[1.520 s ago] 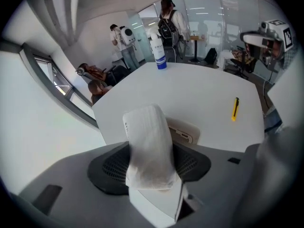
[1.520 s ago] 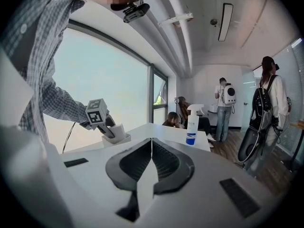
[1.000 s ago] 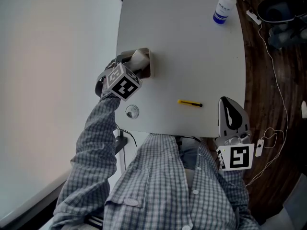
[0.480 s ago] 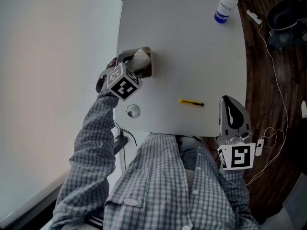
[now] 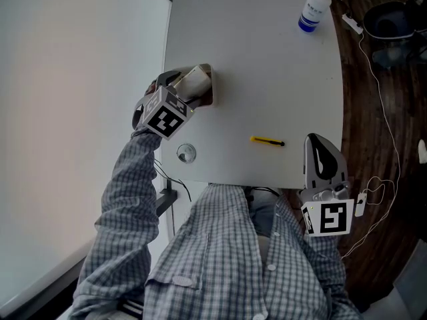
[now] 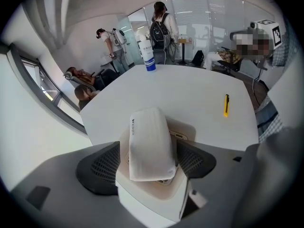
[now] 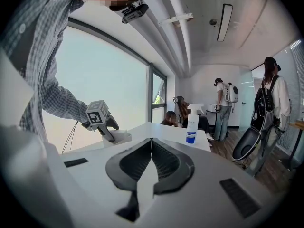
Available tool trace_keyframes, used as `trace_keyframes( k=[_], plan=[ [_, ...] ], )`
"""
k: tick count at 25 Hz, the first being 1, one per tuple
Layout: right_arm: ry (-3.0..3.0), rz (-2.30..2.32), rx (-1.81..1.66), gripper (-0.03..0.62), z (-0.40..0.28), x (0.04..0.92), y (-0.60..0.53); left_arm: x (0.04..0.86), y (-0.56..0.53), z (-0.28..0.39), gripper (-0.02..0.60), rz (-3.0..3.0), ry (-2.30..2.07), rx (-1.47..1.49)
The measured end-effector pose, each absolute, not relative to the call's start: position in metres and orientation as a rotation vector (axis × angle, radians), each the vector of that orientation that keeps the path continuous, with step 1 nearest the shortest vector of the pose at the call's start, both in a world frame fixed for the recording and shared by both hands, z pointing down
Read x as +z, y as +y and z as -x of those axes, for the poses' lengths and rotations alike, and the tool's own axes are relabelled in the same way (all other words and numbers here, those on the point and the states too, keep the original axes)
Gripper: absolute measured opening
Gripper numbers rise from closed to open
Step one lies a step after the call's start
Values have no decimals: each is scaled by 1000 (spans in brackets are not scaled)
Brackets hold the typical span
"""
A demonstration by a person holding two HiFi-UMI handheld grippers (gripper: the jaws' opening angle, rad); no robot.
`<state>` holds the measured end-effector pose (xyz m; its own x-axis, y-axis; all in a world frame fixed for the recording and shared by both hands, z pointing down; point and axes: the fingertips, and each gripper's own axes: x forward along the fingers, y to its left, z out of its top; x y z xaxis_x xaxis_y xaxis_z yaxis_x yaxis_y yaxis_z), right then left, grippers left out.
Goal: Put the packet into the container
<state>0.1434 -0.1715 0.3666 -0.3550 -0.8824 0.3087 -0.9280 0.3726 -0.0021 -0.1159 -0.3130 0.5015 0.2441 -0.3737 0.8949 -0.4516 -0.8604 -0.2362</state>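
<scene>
Item: left gripper [image 6: 148,158], jaws opening, spread to either side of the white packet [image 6: 149,144]; neither pad is seen to press on it, so it is counted as released. The packet is laid in the mouth of the pale container [image 6: 147,198], not flat: the near end is sunk inside and the far end is raised over the far rim, tilted upward. The container is placed on the white table [image 6: 190,94], near its left edge as shown in the head view. Item: right gripper [image 7: 151,160], jaws clenched together with nothing between them, held idle off the table's near right edge. Also listed, well apart from the container: a yellow tool [image 5: 267,141] and a spray bottle [image 5: 312,7]. Risks, as judged: the packet is probably not fully seated and may be left propped on the rim, or be tipped out over the far side, if a pad is brushed against it while the left gripper is drawn back. The light container may be nudged or dragged by a jaw caught on its wall, and a push towards the nearby table edge could send both over. A withdrawal made straight back and upward, with the jaws kept wide, is judged least likely to disturb them.
</scene>
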Motion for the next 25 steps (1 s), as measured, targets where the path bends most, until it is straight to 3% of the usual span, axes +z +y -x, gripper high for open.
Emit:
trace_keyframes(
  k=[12, 14, 19, 23, 25],
  plan=[
    [-2414, -1623, 245, 15, -132, 359, -172, 469, -303, 112, 356, -2479, -854, 1500],
    [-2413, -1594, 224, 15, -132, 360, -170, 462, -299, 109, 247, -2510, -845, 1471],
    [-2424, -1556, 182, 15, -126, 357, -164, 441, -294, 110, 77, -2594, -936, 1446],
    [-2432, -1541, 158, 15, -121, 352, -161, 418, -291, 109, 9, -2638, -1099, 1285],
    [-2437, -1535, 148, 15, -118, 349, -160, 405, -286, 106, 8, -2659, -1128, 1192]
  ],
)
